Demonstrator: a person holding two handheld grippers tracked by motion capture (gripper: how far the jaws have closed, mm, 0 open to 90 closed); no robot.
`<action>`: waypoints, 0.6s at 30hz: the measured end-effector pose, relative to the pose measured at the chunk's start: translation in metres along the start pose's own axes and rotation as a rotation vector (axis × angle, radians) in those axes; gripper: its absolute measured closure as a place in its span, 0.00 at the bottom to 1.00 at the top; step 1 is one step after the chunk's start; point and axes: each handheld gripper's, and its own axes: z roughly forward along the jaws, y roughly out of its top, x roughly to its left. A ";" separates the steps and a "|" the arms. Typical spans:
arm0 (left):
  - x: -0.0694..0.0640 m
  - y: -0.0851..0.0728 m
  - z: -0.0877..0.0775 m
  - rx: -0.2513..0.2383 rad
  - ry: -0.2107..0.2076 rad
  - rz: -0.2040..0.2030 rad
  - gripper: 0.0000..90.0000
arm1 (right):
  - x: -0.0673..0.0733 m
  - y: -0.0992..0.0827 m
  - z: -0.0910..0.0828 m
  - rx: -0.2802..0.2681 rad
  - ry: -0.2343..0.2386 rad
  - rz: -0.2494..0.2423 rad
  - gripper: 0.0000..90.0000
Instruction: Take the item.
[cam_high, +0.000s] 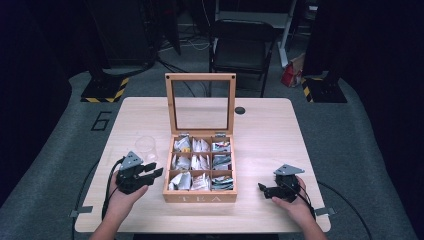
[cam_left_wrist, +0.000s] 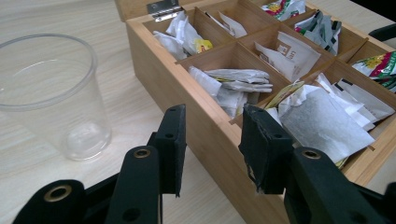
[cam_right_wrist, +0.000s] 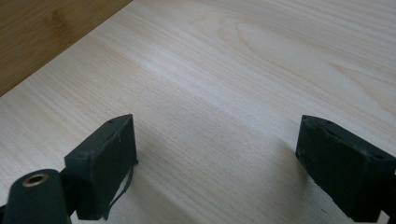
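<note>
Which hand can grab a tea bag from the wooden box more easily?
Probably the left. The left gripper hangs at the wooden tea box's edge, open jaws aimed at a white paper tea bag. The right gripper points at bare table.

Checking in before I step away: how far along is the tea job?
Done: the wooden tea box stands open. In hand: the left gripper, open and empty, is nearing its front-left tea bags. Left: the clear plastic cup is empty; the right gripper rests open.

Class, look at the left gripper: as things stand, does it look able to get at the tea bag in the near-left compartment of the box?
Probably yes. The left gripper is open and empty at the tea box wall, the lid stands upright, and the tea bag lies uncovered; only the wall needs clearing.
</note>
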 end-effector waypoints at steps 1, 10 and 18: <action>-0.001 0.000 0.001 -0.002 -0.002 0.001 0.67 | 0.000 0.000 0.000 0.000 0.000 -0.001 0.13; -0.009 0.006 0.009 -0.004 -0.019 0.015 0.66 | 0.000 0.000 0.000 0.002 0.002 0.000 0.13; -0.016 0.010 0.016 0.014 -0.060 0.032 0.68 | 0.000 0.000 0.000 0.000 0.001 0.000 0.13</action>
